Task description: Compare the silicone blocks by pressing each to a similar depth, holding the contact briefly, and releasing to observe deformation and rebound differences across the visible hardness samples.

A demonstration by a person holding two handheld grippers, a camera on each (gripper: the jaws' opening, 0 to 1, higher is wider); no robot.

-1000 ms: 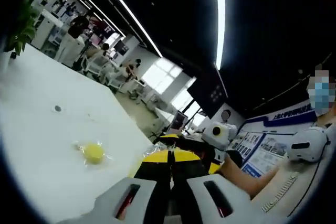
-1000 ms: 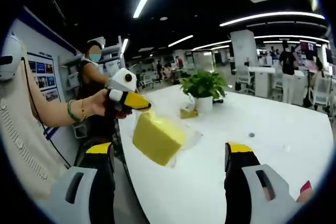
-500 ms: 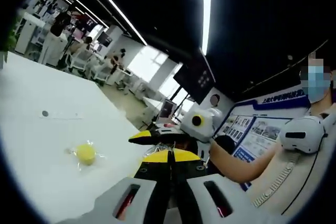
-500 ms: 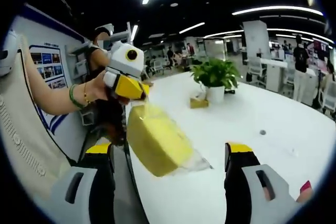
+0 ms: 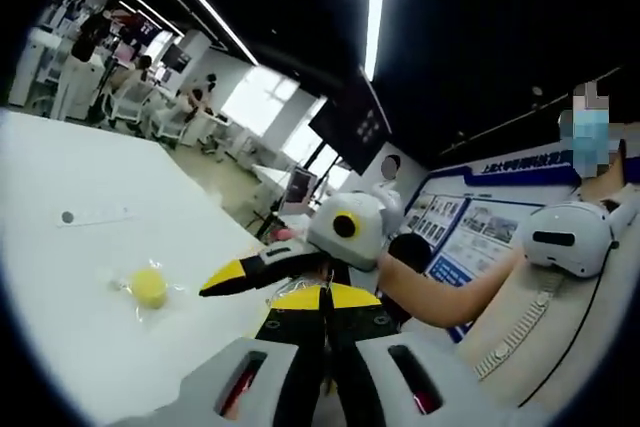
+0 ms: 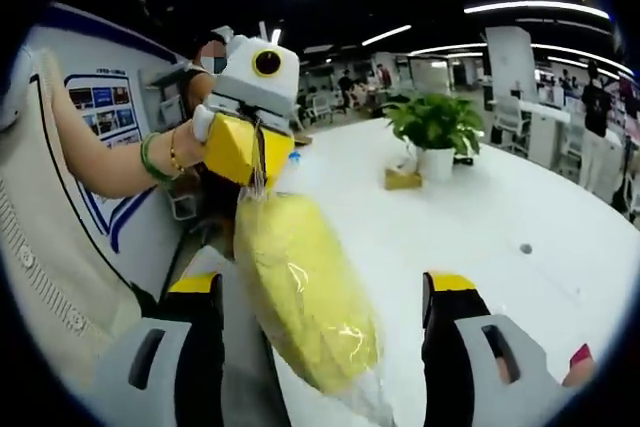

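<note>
Left gripper view: left gripper point(image 5: 322, 299) has jaws pressed together, pinching the clear wrap point(image 5: 322, 269) at their tips. Right gripper point(image 5: 262, 269) pokes in just past it. Small round yellow block point(image 5: 149, 287), also in clear wrap, lies on the smooth white table point(image 5: 60, 277), apart from both.

Right gripper view: right gripper point(image 6: 325, 292) spread wide, nothing held. Big yellow block point(image 6: 305, 292), soft-looking w/ glossy wrap, hangs from left gripper point(image 6: 250, 152) above the table edge point(image 6: 330, 182). Risk: slick wrap may slip or tear, dropping block off the table; a press in mid-air would just swing it.
</note>
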